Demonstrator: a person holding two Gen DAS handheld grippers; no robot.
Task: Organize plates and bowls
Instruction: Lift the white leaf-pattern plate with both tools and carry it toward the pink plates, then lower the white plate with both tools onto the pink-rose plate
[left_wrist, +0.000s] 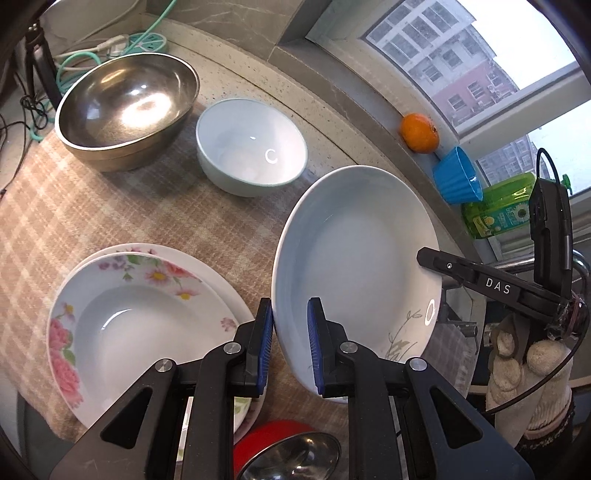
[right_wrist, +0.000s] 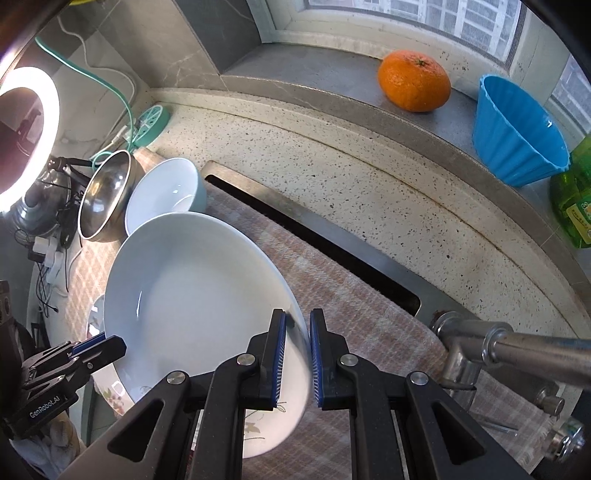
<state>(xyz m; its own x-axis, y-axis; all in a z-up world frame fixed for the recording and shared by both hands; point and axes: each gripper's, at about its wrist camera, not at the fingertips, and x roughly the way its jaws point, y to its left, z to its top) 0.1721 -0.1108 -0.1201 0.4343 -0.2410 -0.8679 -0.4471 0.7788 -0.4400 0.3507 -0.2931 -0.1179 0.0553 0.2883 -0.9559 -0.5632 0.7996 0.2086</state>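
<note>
A deep white plate with a grey plant print hangs tilted above the plaid cloth, held from both sides. My left gripper is shut on its near rim. My right gripper is shut on the opposite rim of the same white plate, and its black finger shows in the left wrist view on the plate's right edge. On the cloth to the left, a floral plate lies on top of another plate. Farther back stand a pale blue bowl and a steel bowl.
An orange, a blue fluted cup and a green bottle line the window sill. A faucet juts in at the right. A red object and a steel lid lie near the front edge. Cables and a power strip lie at back left.
</note>
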